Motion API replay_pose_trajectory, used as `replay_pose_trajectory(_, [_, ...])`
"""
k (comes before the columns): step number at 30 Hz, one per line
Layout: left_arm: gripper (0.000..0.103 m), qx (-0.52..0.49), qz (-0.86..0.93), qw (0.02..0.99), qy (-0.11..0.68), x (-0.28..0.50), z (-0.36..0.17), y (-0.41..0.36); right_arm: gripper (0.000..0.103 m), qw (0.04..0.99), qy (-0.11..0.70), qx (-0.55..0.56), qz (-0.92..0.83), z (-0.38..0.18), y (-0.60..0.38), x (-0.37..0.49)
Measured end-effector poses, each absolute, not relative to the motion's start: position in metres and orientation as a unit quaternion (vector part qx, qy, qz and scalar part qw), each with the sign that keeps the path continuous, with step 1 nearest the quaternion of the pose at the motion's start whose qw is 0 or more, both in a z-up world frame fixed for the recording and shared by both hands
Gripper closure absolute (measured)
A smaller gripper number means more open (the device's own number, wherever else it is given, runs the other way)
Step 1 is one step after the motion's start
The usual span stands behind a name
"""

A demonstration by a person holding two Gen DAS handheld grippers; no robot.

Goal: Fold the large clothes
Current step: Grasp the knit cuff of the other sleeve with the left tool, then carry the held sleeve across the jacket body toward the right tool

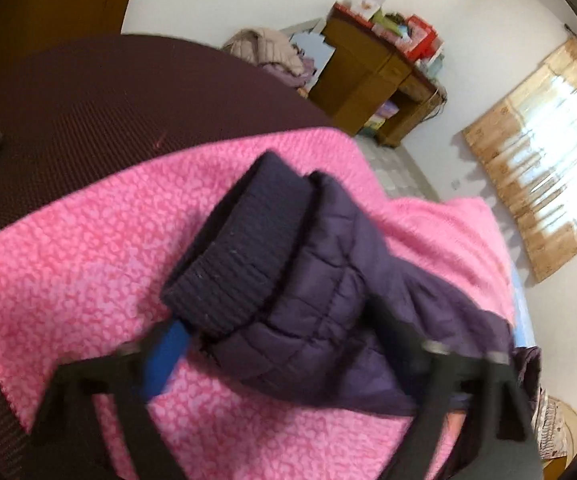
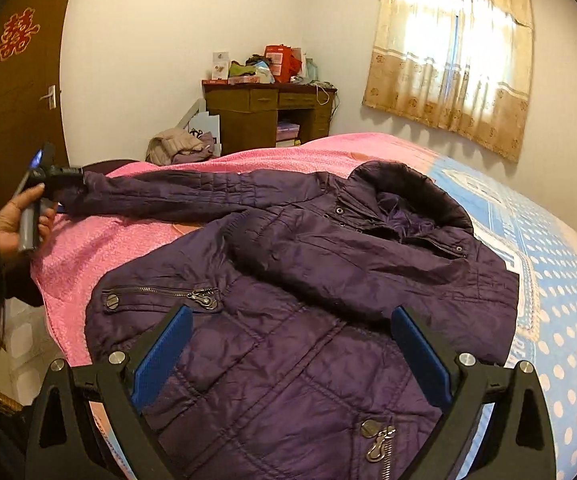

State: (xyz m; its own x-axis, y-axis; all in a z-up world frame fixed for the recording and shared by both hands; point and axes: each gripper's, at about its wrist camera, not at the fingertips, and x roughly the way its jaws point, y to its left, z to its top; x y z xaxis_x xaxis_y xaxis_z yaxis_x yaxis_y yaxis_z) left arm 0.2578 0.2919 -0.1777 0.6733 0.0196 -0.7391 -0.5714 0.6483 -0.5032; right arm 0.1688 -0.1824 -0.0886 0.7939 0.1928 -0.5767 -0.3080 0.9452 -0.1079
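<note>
We held the purple jacket's point(image 2: 288, 280) sleeve cuff point(image 1: 236, 248) in the left tongs point(image 1: 288, 344), right tongs point(image 2: 292, 344) wide and empty, ready to fold the sleeve across.

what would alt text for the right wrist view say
A purple quilted jacket lies spread face up on a bed, over a pink blanket. The open right gripper hovers above its lower front, while the left gripper, in a hand, is at the cuff of the outstretched sleeve.

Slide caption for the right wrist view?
Open right gripper hovers over purple jacket on the bed; left gripper at its sleeve cuff.
</note>
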Motion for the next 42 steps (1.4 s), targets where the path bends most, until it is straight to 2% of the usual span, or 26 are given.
replay_pose_trajectory(2, [0.057,-0.374,0.173,0.838,0.358,0.259,-0.178,0.291,0.003,0.943,0.294,-0.087,0.13,-0.091,-0.186,0.167])
replay_pose_trajectory(4, [0.075,-0.363,0.16,0.849,0.35,0.263,-0.171,0.286,0.003,0.944,0.297,-0.076,0.123,-0.094,-0.191,0.168])
replay_pose_trajectory(5, [0.076,-0.356,0.156,0.854,0.345,0.266,-0.164,0.283,0.003,0.945,0.297,-0.068,0.119,-0.094,-0.195,0.168])
replay_pose_trajectory(11, [0.078,-0.315,0.132,0.898,0.278,0.274,-0.099,0.281,0.003,0.956,0.279,0.002,0.094,-0.089,-0.229,0.162])
replay_pose_trajectory(17, [0.079,-0.246,0.076,0.943,0.209,0.3,-0.011,0.232,0.003,0.961,0.261,0.071,0.064,-0.082,-0.267,0.154])
replay_pose_trajectory(25, [0.079,-0.13,-0.072,0.978,0.143,0.312,0.082,0.081,0.003,0.966,0.234,0.113,0.01,-0.076,-0.313,0.132])
replay_pose_trajectory(28, [0.079,-0.078,-0.136,0.979,0.133,0.307,0.088,0.008,0.003,0.964,0.237,0.123,0.003,-0.081,-0.325,0.125])
replay_pose_trajectory(31, [0.079,-0.016,-0.194,0.97,0.143,0.303,0.071,-0.074,0.003,0.961,0.241,0.134,-0.009,-0.088,-0.337,0.118])
replay_pose_trajectory(33, [0.074,0.016,-0.231,0.958,0.17,0.301,0.043,-0.128,0.003,0.958,0.249,0.141,-0.018,-0.094,-0.344,0.113])
replay_pose_trajectory(35, [0.045,0.036,-0.253,0.946,0.199,0.299,0.023,-0.165,0.003,0.954,0.259,0.146,-0.029,-0.101,-0.352,0.11])
replay_pose_trajectory(36, [0.037,0.046,-0.265,0.94,0.21,0.293,0.011,-0.18,0.003,0.953,0.262,0.147,-0.033,-0.103,-0.355,0.107])
replay_pose_trajectory(37, [0.031,0.054,-0.275,0.935,0.216,0.285,-0.001,-0.191,0.003,0.952,0.266,0.147,-0.037,-0.105,-0.359,0.105])
replay_pose_trajectory(39, [0.029,0.062,-0.298,0.926,0.222,0.272,-0.009,-0.202,0.003,0.949,0.273,0.148,-0.047,-0.11,-0.365,0.102])
replay_pose_trajectory(42, [0.015,0.079,-0.304,0.925,0.212,0.261,-0.008,-0.198,0.003,0.945,0.281,0.155,-0.055,-0.114,-0.376,0.104])
